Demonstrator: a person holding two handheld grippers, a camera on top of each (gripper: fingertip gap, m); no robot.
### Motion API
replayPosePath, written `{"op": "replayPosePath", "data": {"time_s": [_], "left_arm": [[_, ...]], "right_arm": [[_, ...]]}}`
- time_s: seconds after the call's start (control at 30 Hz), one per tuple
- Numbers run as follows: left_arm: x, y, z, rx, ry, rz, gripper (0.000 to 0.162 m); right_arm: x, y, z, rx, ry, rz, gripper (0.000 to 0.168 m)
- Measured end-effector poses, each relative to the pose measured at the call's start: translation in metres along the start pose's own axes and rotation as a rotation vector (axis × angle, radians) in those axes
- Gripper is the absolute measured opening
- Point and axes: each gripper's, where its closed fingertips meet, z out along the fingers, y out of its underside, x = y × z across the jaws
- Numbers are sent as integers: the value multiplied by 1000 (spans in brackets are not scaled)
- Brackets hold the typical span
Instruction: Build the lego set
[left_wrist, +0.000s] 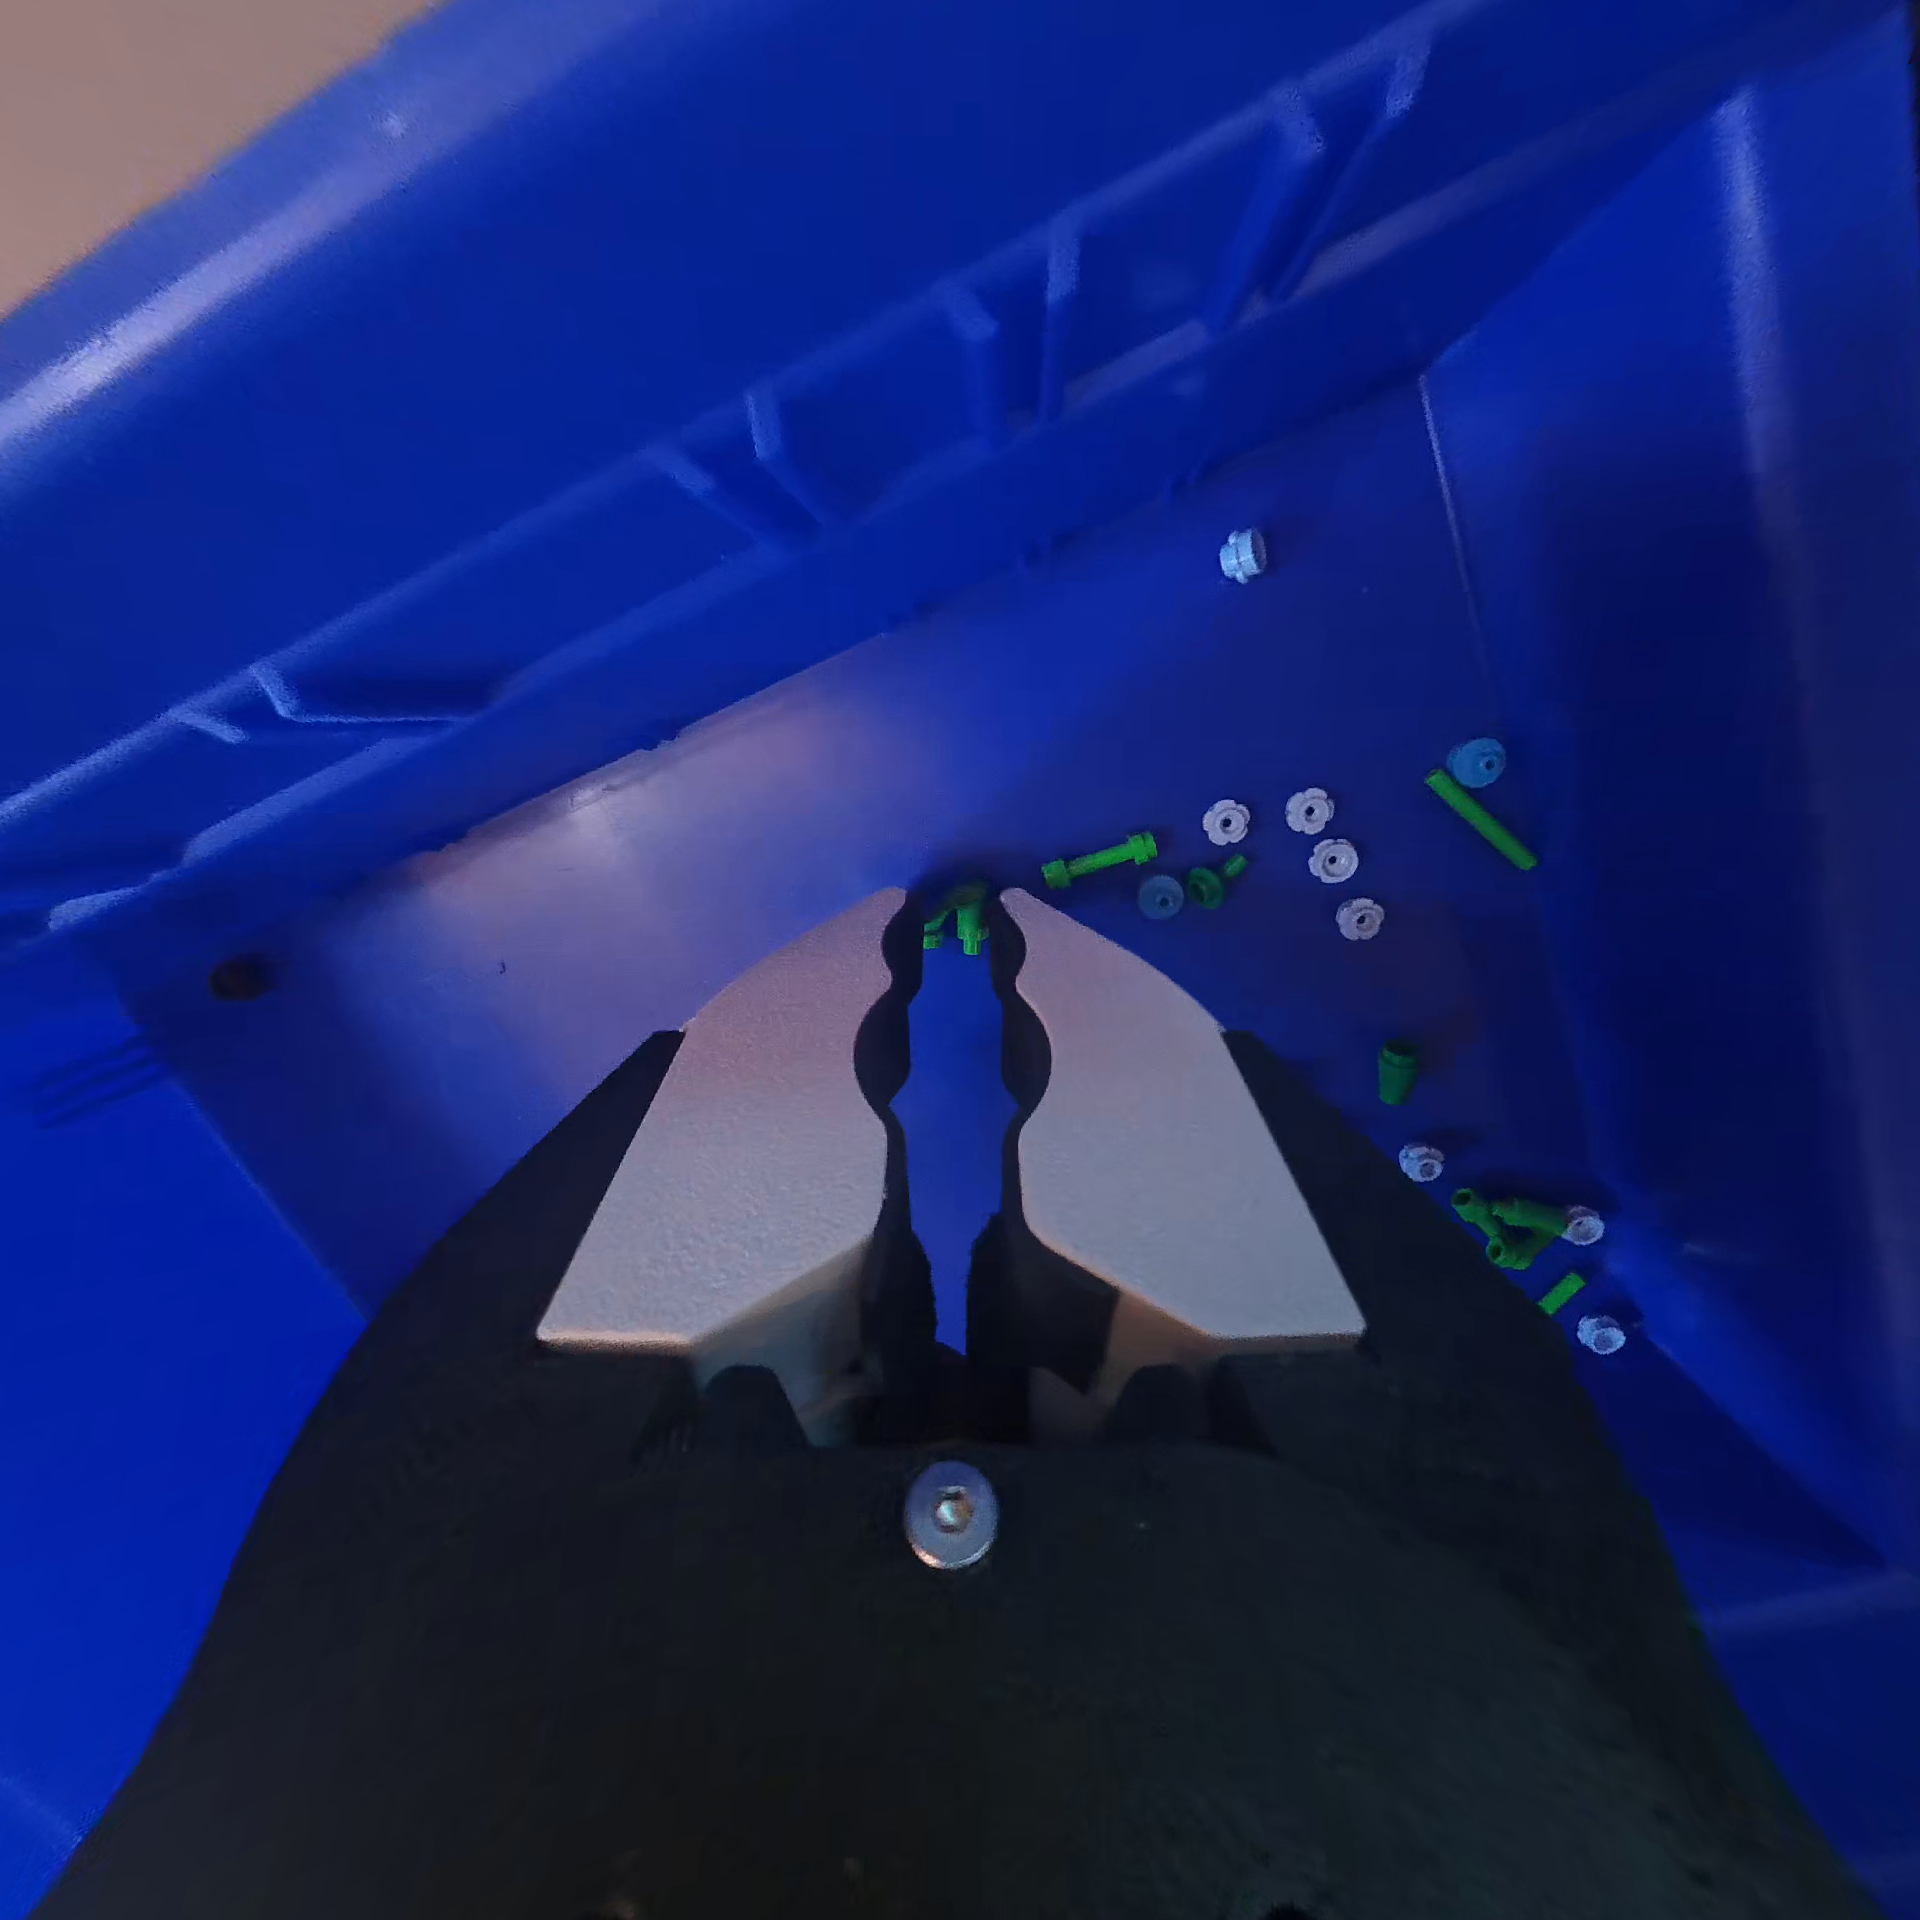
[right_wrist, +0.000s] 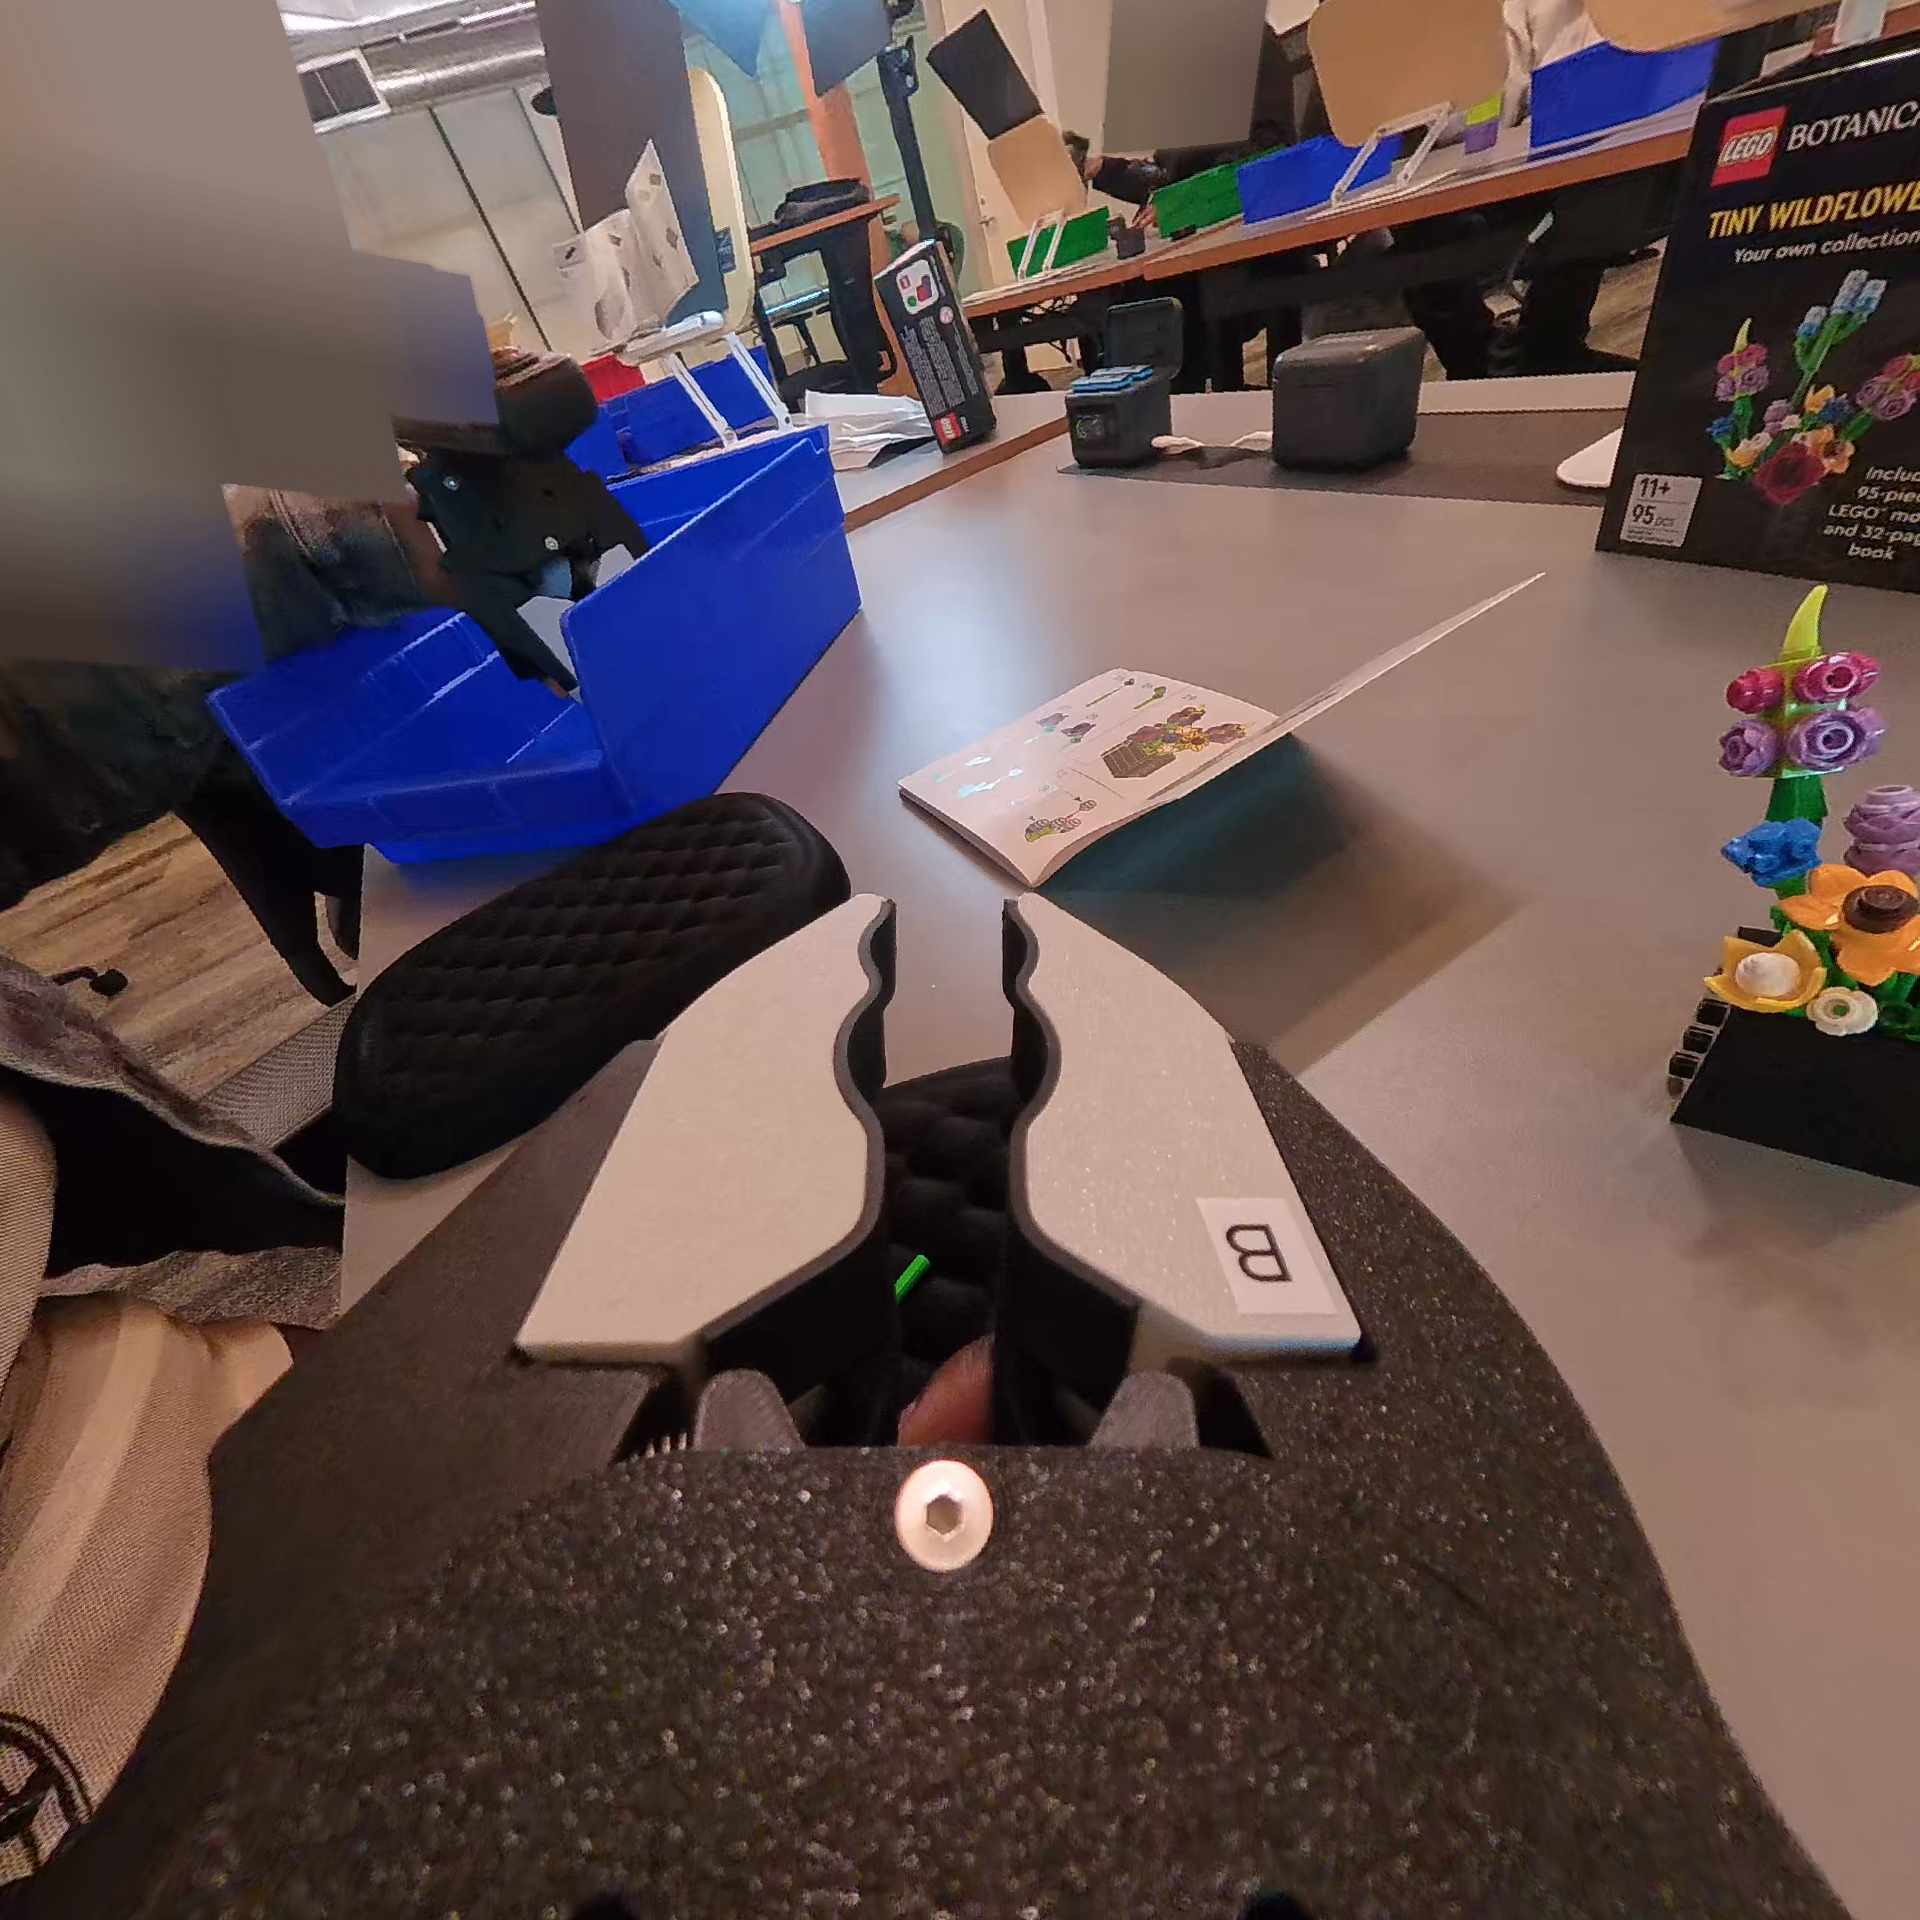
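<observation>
The small green stem piece (left_wrist: 966, 920) you were after lay on the floor of the blue bin (left_wrist: 727, 987), right at the tips of your left tool (left_wrist: 961, 914). It sat dead ahead of that tool, in the narrow gap between the two fingertips. Its long axis seemed to run roughly along the fingers, not across them, though the piece was too small to be sure. Your left tool's jaws were nearly closed around it, with a slim gap still showing; I could not tell whether they already pinched the piece or only bracketed it.

Just to the right lay a longer green bar (left_wrist: 1099, 860), then a cluster of white flower studs (left_wrist: 1309, 847), and farther right a green rod (left_wrist: 1481, 821) by the bin's wall. More green and white bits (left_wrist: 1512, 1226) sat near the right corner.

Your right tool (right_wrist: 945, 935) hovered over the grey surface (right_wrist: 1455, 1195), jaws parted and holding nothing, well apart from the bin (right_wrist: 623, 675). Beyond it lay the open instruction booklet (right_wrist: 1081, 769), and at the right the part-built flower model (right_wrist: 1818, 883).

So your left tool was clearly the nearer one, and the pick looked to depend on closing squarely across that stem.
</observation>
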Motion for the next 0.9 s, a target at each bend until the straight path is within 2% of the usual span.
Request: {"op": "replayPosePath", "data": {"time_s": [0.9], "left_arm": [[-2,-8,3,49,8,-127,13]], "right_arm": [[2,10,7,-83,71,-66,14]]}}
